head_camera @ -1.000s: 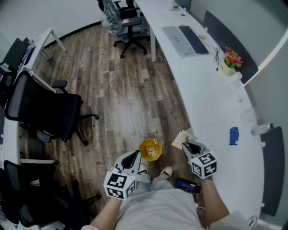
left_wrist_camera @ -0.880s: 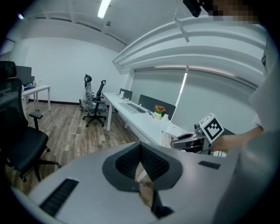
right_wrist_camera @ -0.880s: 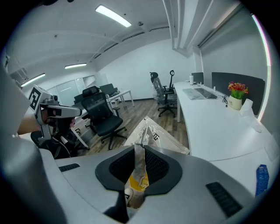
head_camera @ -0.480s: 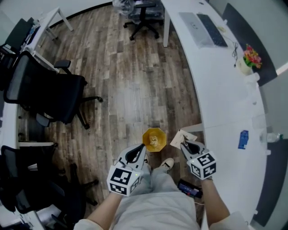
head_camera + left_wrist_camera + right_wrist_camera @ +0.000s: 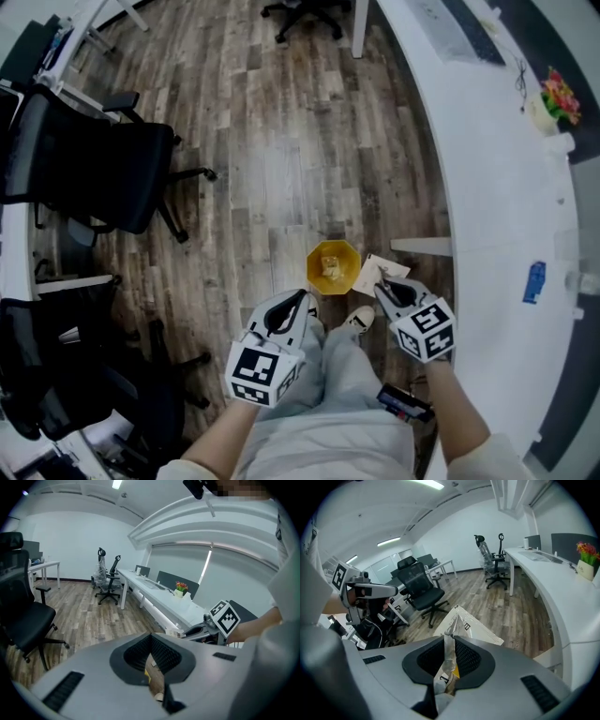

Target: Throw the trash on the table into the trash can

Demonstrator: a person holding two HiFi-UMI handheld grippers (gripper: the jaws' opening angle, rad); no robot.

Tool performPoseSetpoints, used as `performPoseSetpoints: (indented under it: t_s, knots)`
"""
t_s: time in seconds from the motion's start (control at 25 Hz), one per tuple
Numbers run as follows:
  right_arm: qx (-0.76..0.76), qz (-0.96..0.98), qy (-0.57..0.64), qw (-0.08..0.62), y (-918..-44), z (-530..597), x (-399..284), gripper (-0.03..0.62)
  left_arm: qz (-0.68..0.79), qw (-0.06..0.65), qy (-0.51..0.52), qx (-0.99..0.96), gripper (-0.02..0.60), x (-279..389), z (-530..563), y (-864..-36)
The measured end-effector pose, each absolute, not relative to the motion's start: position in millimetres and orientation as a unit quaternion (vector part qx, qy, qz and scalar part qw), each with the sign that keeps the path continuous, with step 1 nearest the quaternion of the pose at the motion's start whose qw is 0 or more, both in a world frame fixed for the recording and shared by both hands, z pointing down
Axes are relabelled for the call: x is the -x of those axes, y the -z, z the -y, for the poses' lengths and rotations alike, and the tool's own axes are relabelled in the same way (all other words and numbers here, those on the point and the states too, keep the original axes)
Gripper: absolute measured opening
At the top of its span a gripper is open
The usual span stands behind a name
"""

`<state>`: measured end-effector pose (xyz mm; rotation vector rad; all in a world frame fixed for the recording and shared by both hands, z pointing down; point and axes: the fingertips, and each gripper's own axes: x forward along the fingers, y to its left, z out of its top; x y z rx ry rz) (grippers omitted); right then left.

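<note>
Head view: my right gripper (image 5: pixel 384 287) pinches a white wrapper (image 5: pixel 382 273) at three o'clock of the yellow trash can (image 5: pixel 333 268); my left gripper (image 5: pixel 298 302) sits at the can's seven o'clock.

Left gripper view: my fingers meet, holding nothing.

Right gripper view: my fingers clamp the wrapper's crumpled edge.
</note>
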<state>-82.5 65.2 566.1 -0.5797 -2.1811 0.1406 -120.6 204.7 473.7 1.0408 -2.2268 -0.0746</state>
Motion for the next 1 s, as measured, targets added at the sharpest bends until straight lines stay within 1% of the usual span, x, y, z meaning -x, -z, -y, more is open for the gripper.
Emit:
performPoseSetpoints:
  t_s: [0.16,0.4,0.68,1.0]
  knots:
    - [0.238,0.86,-0.06,0.447,-600.2,-73.5,79.2,0.066,0.853,0.343,0.031,-0.391,0.002,119.7,-214.6,-499.8]
    - [0.237,0.854,-0.066,0.459,-663.8,-83.2,87.7,0.066,0.852,0.357,0.037,-0.382,0.002,128.8,-227.0,-555.4]
    - [0.239,0.844,-0.071,0.474,-748.1,-98.6,85.0,0.066,0.849,0.359,0.024,-0.387,0.0,128.0,-226.9,-630.7]
    - [0.244,0.837,-0.079,0.484,-838.9,-107.1,75.3,0.066,0.841,0.38,0.024,-0.383,0.0,126.5,-218.4,-731.8]
